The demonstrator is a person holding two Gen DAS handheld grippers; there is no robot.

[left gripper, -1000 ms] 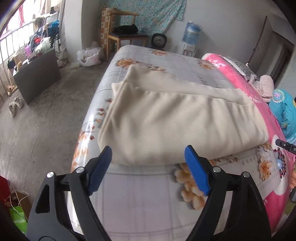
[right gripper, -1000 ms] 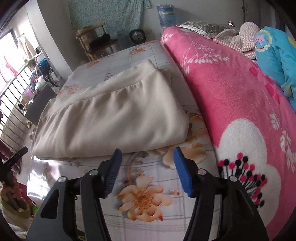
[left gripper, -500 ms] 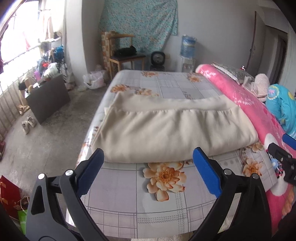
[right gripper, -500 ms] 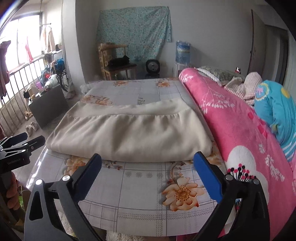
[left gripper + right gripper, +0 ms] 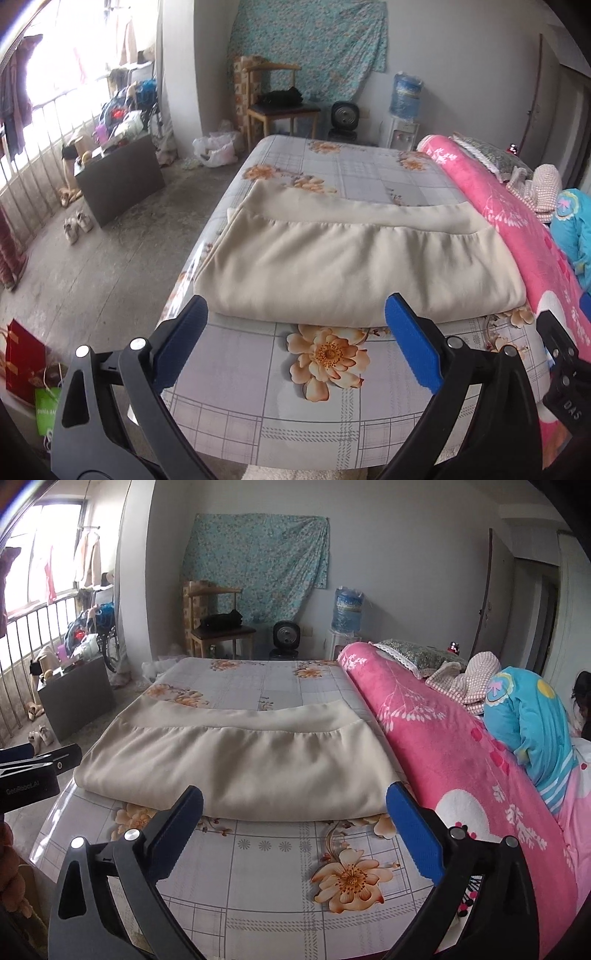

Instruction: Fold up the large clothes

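A large cream garment lies folded into a flat rectangle on the flowered bedsheet; it shows again as the cream garment in the right wrist view. My left gripper hangs open in front of its near edge, blue pads wide apart, nothing between them. My right gripper is open too, level with the garment's near fold and holding nothing. Each gripper's tip peeks into the other's view at the frame edge.
A rolled pink blanket runs along the bed's right side, with a blue pillow and pillows behind it. Left of the bed lie bare floor, a dark cabinet and shoes. A chair, fan and water dispenser stand by the far wall.
Both grippers have let go of the garment's near edge, opened wide and pulled back and up from it. The folded garment stays flat on the bed.
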